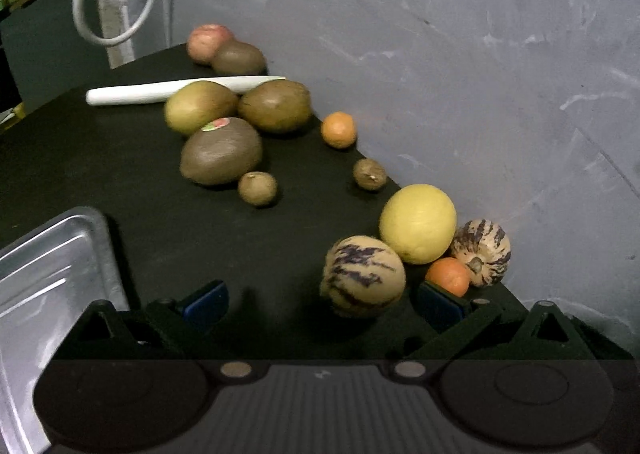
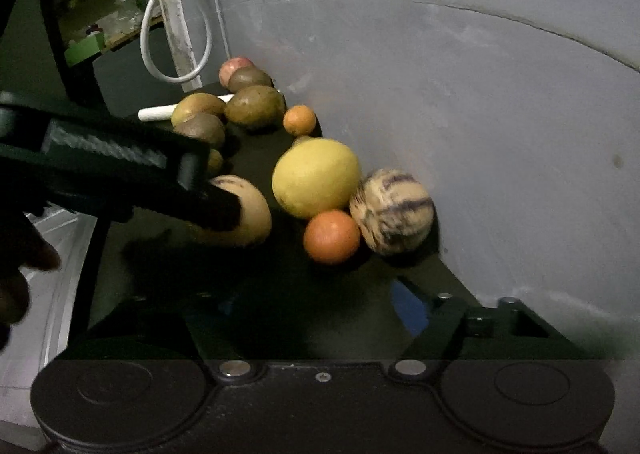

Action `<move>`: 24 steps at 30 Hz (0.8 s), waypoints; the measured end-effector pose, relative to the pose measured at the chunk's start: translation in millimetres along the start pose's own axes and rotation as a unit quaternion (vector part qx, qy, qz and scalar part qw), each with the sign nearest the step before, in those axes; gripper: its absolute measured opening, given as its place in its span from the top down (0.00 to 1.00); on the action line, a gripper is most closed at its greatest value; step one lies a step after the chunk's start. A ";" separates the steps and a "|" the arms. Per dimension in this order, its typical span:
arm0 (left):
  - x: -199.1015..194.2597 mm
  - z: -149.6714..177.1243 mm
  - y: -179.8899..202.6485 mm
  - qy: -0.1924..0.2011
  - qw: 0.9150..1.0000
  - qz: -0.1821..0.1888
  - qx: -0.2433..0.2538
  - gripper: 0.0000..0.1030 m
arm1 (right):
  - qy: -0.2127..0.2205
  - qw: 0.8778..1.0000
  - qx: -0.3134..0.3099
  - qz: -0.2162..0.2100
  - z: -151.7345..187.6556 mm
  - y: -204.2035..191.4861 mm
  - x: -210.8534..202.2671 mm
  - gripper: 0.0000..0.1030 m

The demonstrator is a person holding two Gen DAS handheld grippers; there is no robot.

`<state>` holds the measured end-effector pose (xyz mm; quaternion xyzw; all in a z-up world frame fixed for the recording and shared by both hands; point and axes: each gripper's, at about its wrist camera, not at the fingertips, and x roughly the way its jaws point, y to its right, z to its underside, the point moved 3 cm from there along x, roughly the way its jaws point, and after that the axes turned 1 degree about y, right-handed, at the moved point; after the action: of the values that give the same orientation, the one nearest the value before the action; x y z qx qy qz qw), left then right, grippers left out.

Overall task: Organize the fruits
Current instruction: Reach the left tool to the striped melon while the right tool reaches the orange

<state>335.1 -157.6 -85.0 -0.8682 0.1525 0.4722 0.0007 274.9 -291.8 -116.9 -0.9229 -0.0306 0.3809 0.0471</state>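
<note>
Straddling the nearest striped melon [image 1: 363, 276] on the worktop [image 1: 120, 174] beside the tray [image 1: 52, 254], the left tool [image 1: 322, 304] stands apart, empty; centre both pads before clamping.

on the table [image 1: 120, 182] the fruit runs in a line along the wall [image 1: 480, 74] on my right. farthest back sits an apple [image 1: 206, 40] with a kiwi [image 1: 239, 57] touching its front. before them a tube [image 1: 160, 91] lies crosswise, and two mangoes [image 1: 276, 105] rest side by side against it. a bigger kiwi [image 1: 221, 152] lies just in front of the left mango. nearer, a lemon [image 1: 418, 223] sits by the wall, a melon [image 1: 363, 275] before it on the left. a tray [image 1: 52, 262] sits at my near left.
</note>
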 end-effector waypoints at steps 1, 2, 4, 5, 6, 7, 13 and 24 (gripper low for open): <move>4.0 -0.9 1.4 -0.003 1.000 0.000 0.002 0.02 | 0.001 1.000 -0.001 -0.003 -2.3 -0.2 2.9 0.32; 7.2 -1.6 2.5 -0.005 1.000 0.001 0.003 0.04 | 0.002 1.000 -0.003 -0.004 -3.8 -0.4 5.1 0.33; 13.1 -2.1 4.1 -0.011 1.000 0.002 0.001 0.07 | 0.006 1.000 -0.007 -0.006 -6.1 -1.6 8.6 0.36; 15.0 -1.9 4.2 -0.013 1.000 0.004 0.000 0.08 | 0.008 1.000 -0.011 -0.007 -6.7 -2.9 9.8 0.36; 18.0 -1.8 4.4 -0.017 1.000 0.007 -0.001 0.10 | 0.010 1.000 -0.016 -0.008 -6.9 -4.5 10.6 0.38; 19.6 -2.0 4.2 -0.020 1.000 0.008 -0.003 0.11 | 0.011 1.000 -0.023 -0.006 -7.1 -6.3 11.7 0.39; 25.5 -3.7 2.6 -0.026 0.999 0.017 -0.017 0.20 | 0.019 0.999 -0.030 0.005 -11.1 -11.3 17.3 0.48; 26.5 -10.8 9.0 -0.028 0.999 0.038 -0.028 0.46 | 0.026 0.999 -0.039 0.017 -13.3 -18.5 23.6 0.60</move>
<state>355.0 -174.7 -99.5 -0.8481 0.1721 0.4998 -0.0370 300.6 -272.0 -122.0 -0.9340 -0.0290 0.3561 0.0052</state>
